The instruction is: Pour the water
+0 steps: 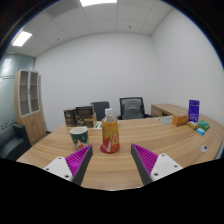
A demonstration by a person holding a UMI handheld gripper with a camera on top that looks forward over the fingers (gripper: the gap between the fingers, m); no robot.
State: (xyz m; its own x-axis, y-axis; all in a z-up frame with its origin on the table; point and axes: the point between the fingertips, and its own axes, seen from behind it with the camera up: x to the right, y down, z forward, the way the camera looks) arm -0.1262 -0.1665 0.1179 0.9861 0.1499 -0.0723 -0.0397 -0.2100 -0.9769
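So the gripper (112,160) is hovering low over the near edge of the bench (180,140), and its jaws are spread wide with nothing between them. The pink pads are both showing clean, no contact with anything.

Just ahead of the fingers, roughly centred between them but farther out on the bench, the bottle (110,130) is standing upright. It's a clear bottle with yellowish liquid in it and some kind of reddish base or cap area near the bottom, hard to tell exactly what that bit is. Right beside it on the left a green cup (79,135) is sitting, nearly touching the bottle. I'm guessing that's where the water is going.

Progress-wise, I'd say this is basically the very start. Nothing is being gripped, the bottle is resting on the bench on its own, and I can't see into the cup to tell whether anything's in it. Still left: closing in on the bottle, grabbing it, lifting, tipping over the cup.

Other stuff: office chairs (131,107) at the far side, a wooden cabinet (30,100) far left, and some blue and green items (197,118) on the far right of the bench.
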